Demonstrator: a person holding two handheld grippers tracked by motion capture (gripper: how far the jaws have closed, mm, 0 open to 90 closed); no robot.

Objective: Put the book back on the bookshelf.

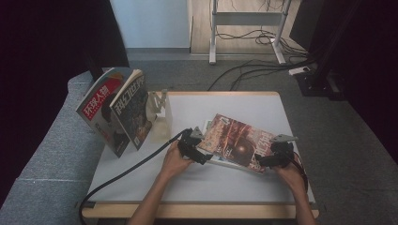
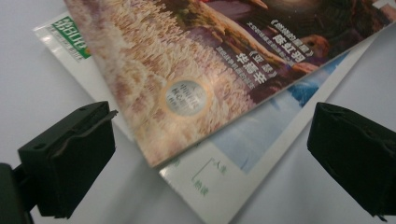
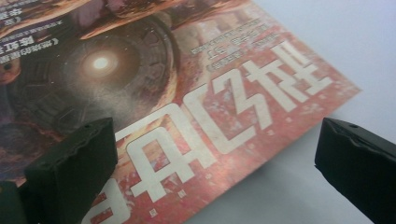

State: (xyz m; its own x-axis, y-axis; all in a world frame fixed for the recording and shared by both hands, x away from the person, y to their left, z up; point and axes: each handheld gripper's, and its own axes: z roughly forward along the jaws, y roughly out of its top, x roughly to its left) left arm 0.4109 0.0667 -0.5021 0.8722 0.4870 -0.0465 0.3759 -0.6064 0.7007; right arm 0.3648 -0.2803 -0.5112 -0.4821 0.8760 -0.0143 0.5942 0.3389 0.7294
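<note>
A reddish-brown magazine (image 1: 237,140) (image 2: 187,60) (image 3: 163,93) lies askew on top of a white and blue magazine (image 1: 222,161) (image 2: 261,135) in the middle of the white table (image 1: 206,187). My left gripper (image 1: 201,151) (image 2: 210,158) is open at the top magazine's near left corner. That corner sits between the wide-apart jaws, untouched by either. My right gripper (image 1: 264,161) (image 3: 215,172) is open at the near right corner, its jaws straddling the cover's large white title with nothing clamped.
Two magazines (image 1: 101,110) (image 1: 133,110) stand upright against a clear rack (image 1: 162,117) at the table's left. A grey sofa (image 1: 47,154) borders that side. Cables (image 1: 253,70) and desk legs (image 1: 213,33) lie on the floor beyond the far edge.
</note>
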